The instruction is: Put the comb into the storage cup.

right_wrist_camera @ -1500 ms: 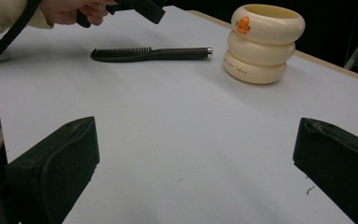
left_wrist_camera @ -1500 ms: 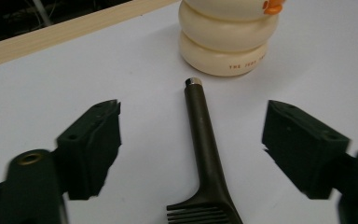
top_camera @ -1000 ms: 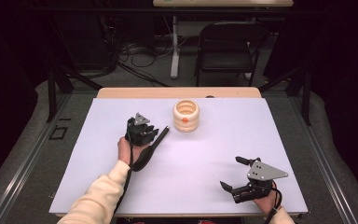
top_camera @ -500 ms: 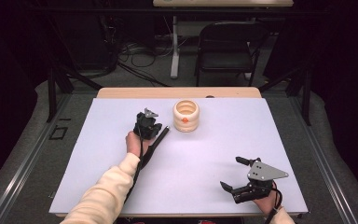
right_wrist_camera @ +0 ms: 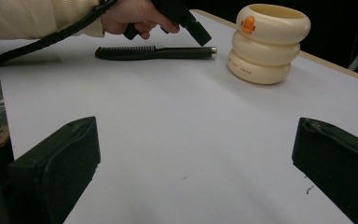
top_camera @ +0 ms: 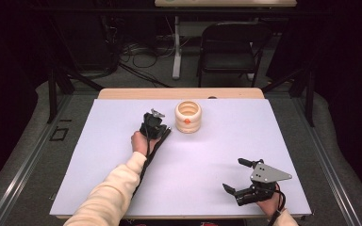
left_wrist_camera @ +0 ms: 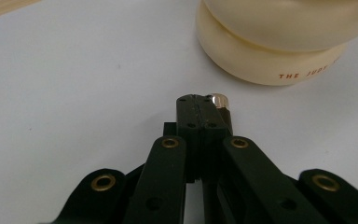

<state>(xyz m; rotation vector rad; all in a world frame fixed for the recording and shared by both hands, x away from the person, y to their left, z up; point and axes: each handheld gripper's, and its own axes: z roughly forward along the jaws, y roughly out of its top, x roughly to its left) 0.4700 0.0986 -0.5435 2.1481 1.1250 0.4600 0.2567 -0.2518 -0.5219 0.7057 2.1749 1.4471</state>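
Black comb (right_wrist_camera: pixel 154 52) is lying flat; your left gripper (left_wrist_camera: pixel 200 109), jaws pressed together, is nudging its gold-tipped handle and risks skidding it into the cream holder (top_camera: pixel 188 116).

pretty dark room overall, black walls or curtains all around. the table (top_camera: pixel 264 141) has a pale lavender-white top with a light wood strip along its far edge, and it's lit way brighter than the rest. grey carpet floor (top_camera: pixel 37 155) round it. behind the table there's a black folding chair (top_camera: pixel 231 47), a white desk leg (top_camera: pixel 176 47), and a mess of cables (top_camera: pixel 136 52) on the floor
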